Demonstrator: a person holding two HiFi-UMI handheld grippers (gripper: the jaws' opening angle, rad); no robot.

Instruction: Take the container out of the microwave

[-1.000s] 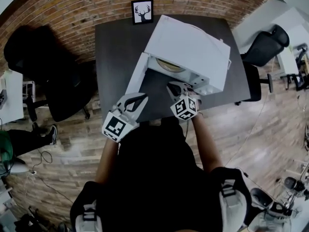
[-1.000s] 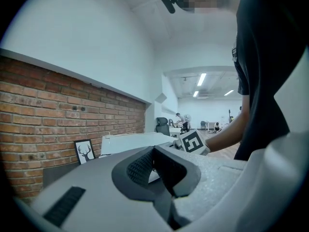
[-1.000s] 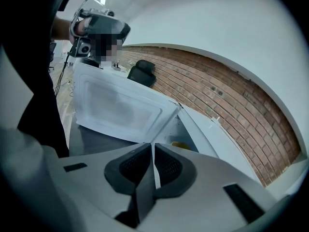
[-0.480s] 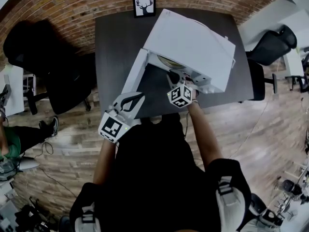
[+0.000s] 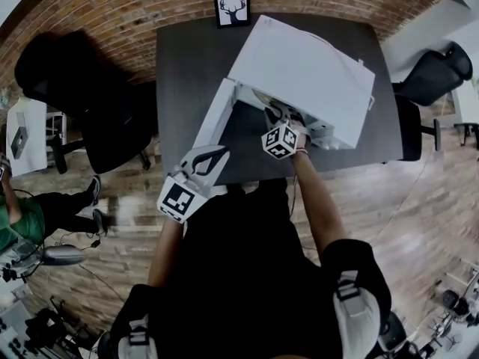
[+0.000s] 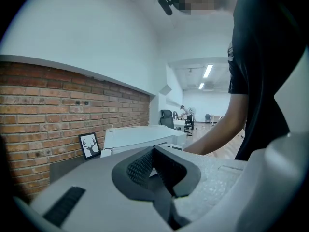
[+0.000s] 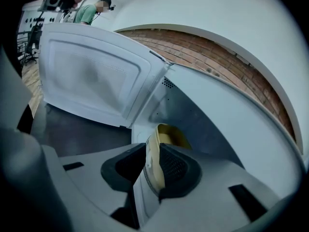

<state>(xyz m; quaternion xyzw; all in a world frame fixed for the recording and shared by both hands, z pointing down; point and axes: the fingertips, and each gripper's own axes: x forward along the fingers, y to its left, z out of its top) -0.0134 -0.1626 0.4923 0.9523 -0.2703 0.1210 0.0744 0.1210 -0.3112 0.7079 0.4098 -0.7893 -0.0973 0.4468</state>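
The right tongs [image 7: 150, 164] are reaching into the mouth of the microwave [image 5: 307, 69], and their jaws have just been opening. They are standing apart, with the near wall of the yellowish container [image 7: 166, 134] rising between the pads. One pad is looking close against the wall and the other is showing a dark gap, so I'm judging there is no squeeze yet.

To do this well, the jaws are wanting to slide a touch deeper over that rim and close squarely on the wall. Then they should be drawing it out level toward 6 o'clock, clear of the cavity lip.

The left tongs [image 6: 153, 154] are hanging at 7 o'clock of the right pair, jaws together on nothing. The microwave is sitting on the dark table [image 5: 179, 66], with its door [image 7: 91, 76] standing open at 10 o'clock of the right tongs.

The container's far side and its contents are hiding behind its own wall and the pads. The head view is barely showing it under the microwave's top.
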